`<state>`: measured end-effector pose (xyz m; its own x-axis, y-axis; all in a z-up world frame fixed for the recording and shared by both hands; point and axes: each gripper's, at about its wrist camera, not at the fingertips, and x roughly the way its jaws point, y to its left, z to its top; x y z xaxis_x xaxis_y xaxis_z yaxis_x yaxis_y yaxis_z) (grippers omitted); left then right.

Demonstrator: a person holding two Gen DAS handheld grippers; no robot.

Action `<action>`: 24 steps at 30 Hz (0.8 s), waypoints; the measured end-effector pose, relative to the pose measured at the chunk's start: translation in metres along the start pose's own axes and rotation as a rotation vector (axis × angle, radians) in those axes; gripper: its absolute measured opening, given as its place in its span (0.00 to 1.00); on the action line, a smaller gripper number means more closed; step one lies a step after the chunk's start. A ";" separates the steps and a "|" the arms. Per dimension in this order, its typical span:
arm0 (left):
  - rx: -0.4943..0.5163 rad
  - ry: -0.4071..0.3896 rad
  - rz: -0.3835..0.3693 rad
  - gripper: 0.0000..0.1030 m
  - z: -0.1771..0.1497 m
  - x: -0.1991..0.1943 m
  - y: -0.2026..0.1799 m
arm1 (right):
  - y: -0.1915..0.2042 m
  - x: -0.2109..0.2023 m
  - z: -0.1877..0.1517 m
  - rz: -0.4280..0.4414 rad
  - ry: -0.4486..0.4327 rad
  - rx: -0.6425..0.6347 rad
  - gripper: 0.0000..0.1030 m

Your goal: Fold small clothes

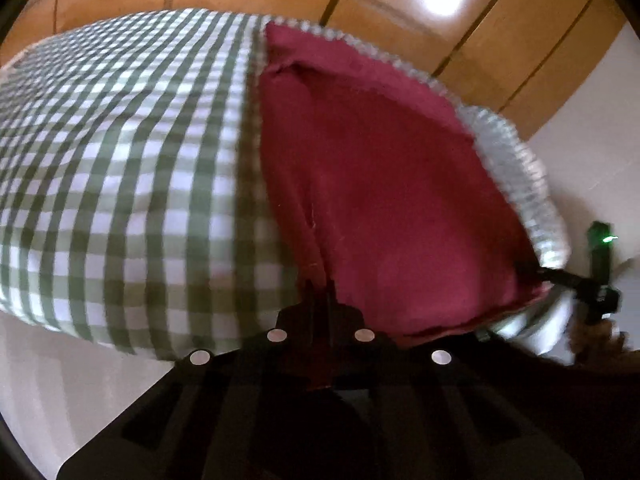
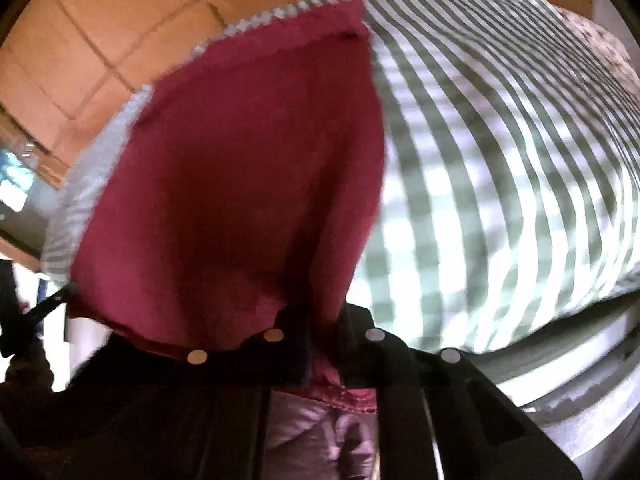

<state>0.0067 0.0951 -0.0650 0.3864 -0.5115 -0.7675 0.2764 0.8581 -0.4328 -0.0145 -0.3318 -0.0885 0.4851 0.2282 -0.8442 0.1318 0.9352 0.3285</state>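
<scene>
A dark red cloth [image 1: 380, 200] lies spread on a green-and-white checked tablecloth [image 1: 120, 160]. My left gripper [image 1: 320, 292] is shut on the cloth's near edge at one corner. The right gripper [image 1: 560, 276] shows at the far right of the left wrist view, pinching the other near corner. In the right wrist view the red cloth [image 2: 240, 180] fills the centre and my right gripper [image 2: 320, 344] is shut on its edge, with cloth hanging between the fingers. The left gripper [image 2: 52, 300] shows at the left edge, holding the other corner. The view is blurred.
The checked tablecloth [image 2: 500, 160] covers a table that stands on an orange tiled floor [image 1: 400, 0]. The table's near edge runs just in front of both grippers. A white wall [image 1: 580, 120] is at the right. A patterned fabric [image 2: 600, 40] lies at the far right.
</scene>
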 end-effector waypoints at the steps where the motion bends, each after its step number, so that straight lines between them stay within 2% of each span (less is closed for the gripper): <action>1: -0.014 -0.016 -0.027 0.03 0.004 -0.006 0.001 | 0.004 -0.007 0.006 0.023 -0.022 -0.004 0.08; 7: -0.125 -0.110 -0.158 0.03 0.044 -0.024 0.014 | 0.012 -0.021 0.055 0.101 -0.148 0.034 0.08; 11: -0.209 -0.157 -0.220 0.03 0.083 -0.014 0.024 | 0.003 0.002 0.101 0.073 -0.175 0.068 0.08; 16: -0.196 -0.166 -0.158 0.03 0.139 0.015 0.024 | -0.009 0.027 0.142 0.053 -0.185 0.119 0.08; 18: -0.169 -0.178 -0.078 0.03 0.161 0.028 0.019 | -0.013 0.037 0.158 0.038 -0.183 0.140 0.08; 19: -0.165 -0.177 -0.067 0.03 0.168 0.034 0.019 | -0.015 0.042 0.165 0.031 -0.183 0.147 0.09; 20: -0.162 -0.177 -0.056 0.03 0.175 0.038 0.017 | -0.017 0.046 0.170 0.027 -0.187 0.152 0.13; 22: -0.179 -0.176 0.014 0.10 0.187 0.047 0.020 | -0.024 0.048 0.175 0.048 -0.203 0.184 0.42; 23: -0.193 -0.180 0.027 0.24 0.190 0.049 0.025 | -0.026 0.045 0.175 0.044 -0.220 0.198 0.72; 24: -0.209 -0.185 0.027 0.45 0.190 0.049 0.030 | -0.029 0.041 0.174 0.034 -0.247 0.207 0.84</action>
<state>0.2009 0.0878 -0.0258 0.5508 -0.4712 -0.6889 0.0840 0.8525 -0.5159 0.1516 -0.3965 -0.0586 0.6841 0.1617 -0.7112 0.2731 0.8473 0.4554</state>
